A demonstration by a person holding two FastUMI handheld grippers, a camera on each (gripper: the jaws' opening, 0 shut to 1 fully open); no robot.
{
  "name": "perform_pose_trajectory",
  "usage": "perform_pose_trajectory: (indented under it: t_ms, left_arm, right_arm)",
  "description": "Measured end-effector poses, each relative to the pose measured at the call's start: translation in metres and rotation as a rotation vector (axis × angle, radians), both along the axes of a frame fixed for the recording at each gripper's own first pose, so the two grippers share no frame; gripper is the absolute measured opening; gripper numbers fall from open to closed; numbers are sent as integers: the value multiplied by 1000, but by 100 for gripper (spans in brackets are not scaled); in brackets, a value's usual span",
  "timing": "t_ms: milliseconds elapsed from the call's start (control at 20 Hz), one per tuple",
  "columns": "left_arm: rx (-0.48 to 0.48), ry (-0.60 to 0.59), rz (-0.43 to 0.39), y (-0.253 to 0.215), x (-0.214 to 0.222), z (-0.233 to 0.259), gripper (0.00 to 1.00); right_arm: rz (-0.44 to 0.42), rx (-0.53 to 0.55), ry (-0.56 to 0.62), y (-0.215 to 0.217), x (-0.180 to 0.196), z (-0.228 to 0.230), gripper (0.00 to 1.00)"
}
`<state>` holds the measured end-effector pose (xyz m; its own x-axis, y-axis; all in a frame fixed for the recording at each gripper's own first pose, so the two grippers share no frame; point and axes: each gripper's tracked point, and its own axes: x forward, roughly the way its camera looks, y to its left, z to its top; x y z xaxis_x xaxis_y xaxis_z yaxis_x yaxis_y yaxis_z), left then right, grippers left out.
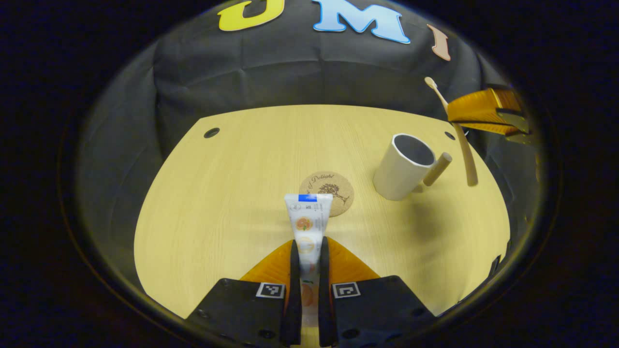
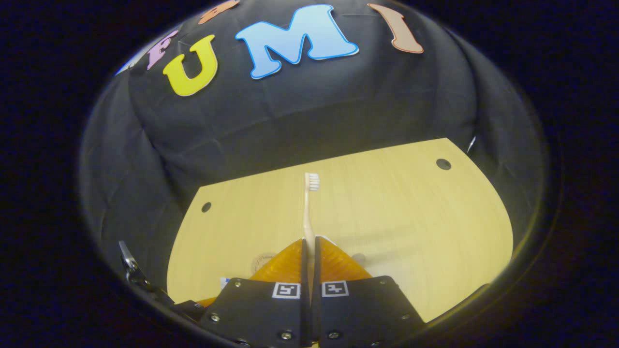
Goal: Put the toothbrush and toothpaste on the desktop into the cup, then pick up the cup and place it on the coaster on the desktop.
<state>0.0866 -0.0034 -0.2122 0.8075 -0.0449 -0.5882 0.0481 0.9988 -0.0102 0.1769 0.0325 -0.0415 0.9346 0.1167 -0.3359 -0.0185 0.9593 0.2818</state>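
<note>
In the left gripper view my left gripper (image 1: 308,251) is shut on the white toothpaste tube (image 1: 308,217), which sticks out forward above the table. Just beyond its tip lies the round cork coaster (image 1: 329,191). To the right stands the white cup (image 1: 404,166) with a wooden handle, leaning in this view. Farther right, the other gripper (image 1: 483,116) holds the beige toothbrush (image 1: 459,140) up beside the cup. In the right gripper view my right gripper (image 2: 309,241) is shut on that toothbrush (image 2: 308,208), bristle head pointing away above the table.
The light wooden desktop (image 1: 232,193) has small dark cable holes near its back corners (image 1: 211,132). Black cloth walls close in behind and at both sides. In the right gripper view a bit of the coaster (image 2: 258,261) peeks out left of the fingers.
</note>
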Motion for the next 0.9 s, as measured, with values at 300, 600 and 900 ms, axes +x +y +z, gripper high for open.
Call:
perform_pose_trajectory:
  t_ms: [300, 600, 900]
  left_arm:
    - [-9, 14, 27, 11, 1, -3, 22]
    - [-15, 29, 49, 14, -10, -3, 22]
    - [-13, 27, 52, 4, -5, 18, 22]
  right_arm:
    - [5, 57, -24, 4, 44, 9, 2]
    - [-6, 38, -39, 2, 70, -2, 4]
    - [-8, -14, -85, 9, 69, -19, 2]
